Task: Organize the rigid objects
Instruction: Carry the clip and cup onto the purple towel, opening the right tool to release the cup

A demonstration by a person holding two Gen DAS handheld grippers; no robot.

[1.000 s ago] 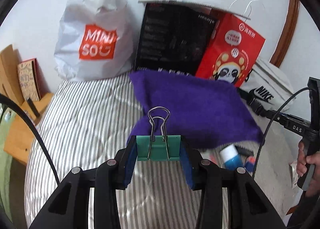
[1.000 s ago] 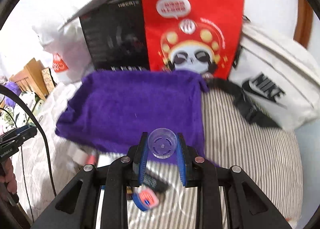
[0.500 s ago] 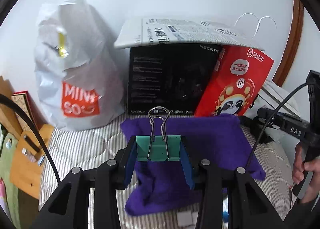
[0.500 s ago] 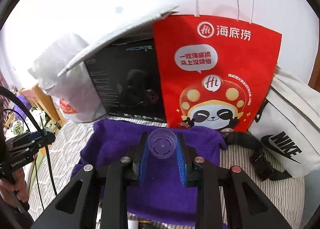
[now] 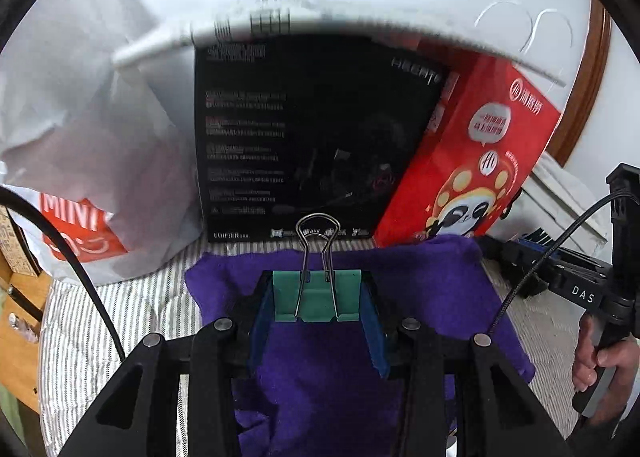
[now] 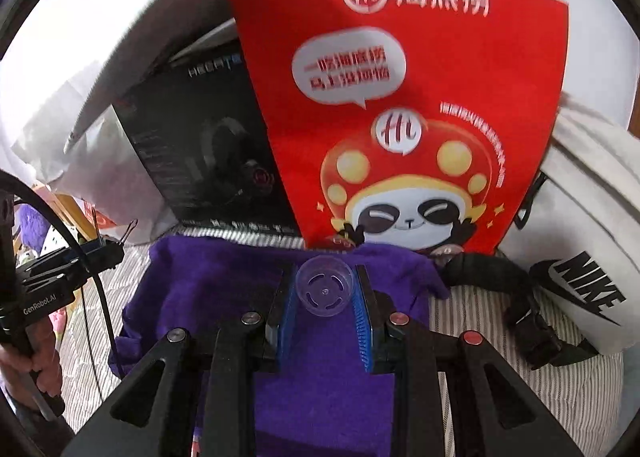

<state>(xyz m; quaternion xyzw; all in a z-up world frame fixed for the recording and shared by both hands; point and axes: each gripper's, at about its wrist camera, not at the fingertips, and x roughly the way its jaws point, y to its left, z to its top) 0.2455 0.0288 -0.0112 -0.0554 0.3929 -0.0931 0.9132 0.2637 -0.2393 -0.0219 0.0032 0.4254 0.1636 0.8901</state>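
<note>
Binder clip: the green binder clip (image 5: 318,297) sits low centre of the left wrist view, pinched across its body by the left gripper (image 5: 318,315), wire handles pointing up and away, above the purple towel (image 5: 420,285).
Clear cup: the small clear cup (image 6: 325,291) sits low centre of the right wrist view, squeezed between the blue pads of the right gripper (image 6: 325,311), its base facing the camera, also above the towel.
Step in hand: by my judgement, both pieces are being carried to the towel for setting down.
Doing it well: lower each gripper until its piece touches the cloth, then ease the jaws apart; keep the two well apart so the cup does not roll into the clip; set the cup on its rim or base, not its side.
Surroundings: a black box (image 5: 312,137) and a red panda bag (image 6: 400,117) stand at the towel's far edge, filling the upper frame; a white Nike bag (image 6: 580,257) lies at right; striped bedding (image 5: 100,317) shows at lower left.
Change: compared with half a second ago, the box and red bag loom larger and the towel sits closer under both grippers; both grips are unchanged.
</note>
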